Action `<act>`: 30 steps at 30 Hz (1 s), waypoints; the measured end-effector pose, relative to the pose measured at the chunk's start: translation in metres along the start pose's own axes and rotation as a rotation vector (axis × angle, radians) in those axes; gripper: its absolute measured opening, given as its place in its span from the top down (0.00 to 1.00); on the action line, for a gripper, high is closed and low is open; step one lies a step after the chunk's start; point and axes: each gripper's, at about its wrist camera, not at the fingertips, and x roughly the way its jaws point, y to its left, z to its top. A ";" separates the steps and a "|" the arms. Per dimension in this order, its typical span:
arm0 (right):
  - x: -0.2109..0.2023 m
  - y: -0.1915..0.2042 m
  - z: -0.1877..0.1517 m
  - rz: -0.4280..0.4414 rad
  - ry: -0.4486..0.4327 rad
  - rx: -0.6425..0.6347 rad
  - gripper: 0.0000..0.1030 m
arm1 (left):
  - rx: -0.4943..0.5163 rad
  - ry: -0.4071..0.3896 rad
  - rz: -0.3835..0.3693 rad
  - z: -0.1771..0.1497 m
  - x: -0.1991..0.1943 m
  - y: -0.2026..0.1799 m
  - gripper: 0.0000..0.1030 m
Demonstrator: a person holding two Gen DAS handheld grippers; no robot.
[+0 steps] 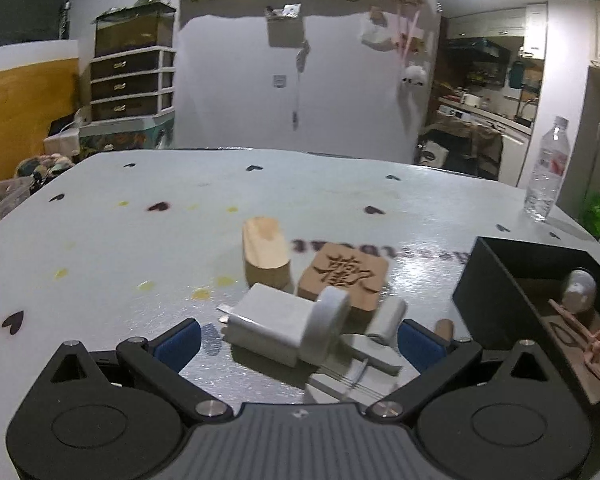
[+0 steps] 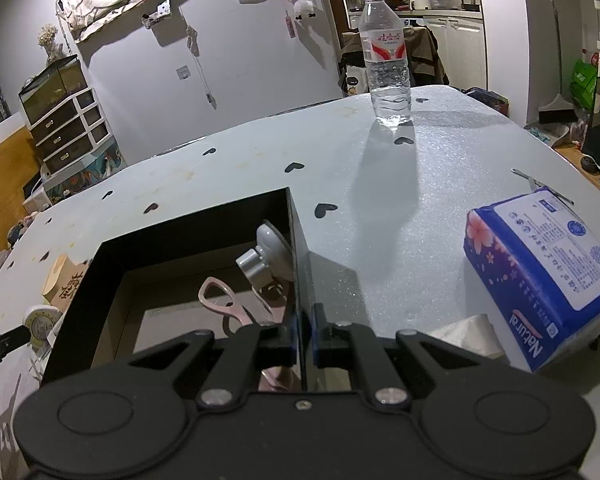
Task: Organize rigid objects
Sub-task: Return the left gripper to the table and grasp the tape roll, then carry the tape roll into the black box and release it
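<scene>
My left gripper [image 1: 300, 342] is open on the table, its blue pads either side of a white charger block [image 1: 266, 322] and a white tape roll [image 1: 326, 326]. Behind them lie a carved wooden square [image 1: 346, 276] and a rounded wooden block [image 1: 265, 254]. A white flat gadget [image 1: 356, 376] lies under the roll. The black box [image 1: 496, 304] at right holds a pink tool [image 1: 592, 344] and a white suction knob [image 1: 578, 290]. My right gripper [image 2: 302, 340] is shut on the box's right wall [image 2: 298, 264]; the pink tool [image 2: 220, 300] and the knob [image 2: 266, 252] show inside.
A water bottle [image 2: 386, 56] stands at the table's far edge; it also shows in the left wrist view [image 1: 548, 168]. A blue tissue pack [image 2: 540, 268] lies right of the box, with tweezers [image 2: 540, 184] behind it. A drawer unit [image 1: 128, 80] stands beyond the table.
</scene>
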 end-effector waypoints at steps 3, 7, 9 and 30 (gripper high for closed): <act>0.000 0.000 0.000 0.001 -0.001 0.001 0.93 | -0.018 -0.001 0.013 0.002 0.005 0.004 0.00; 0.000 0.000 0.000 0.002 -0.001 0.001 0.93 | -0.026 -0.044 0.022 0.007 0.005 0.004 0.09; 0.000 -0.001 0.000 0.004 -0.002 0.002 0.93 | -0.016 -0.042 0.003 0.009 0.007 0.000 0.25; -0.001 -0.002 -0.001 0.013 -0.003 0.005 0.93 | -0.021 -0.038 -0.081 0.016 0.009 -0.014 0.84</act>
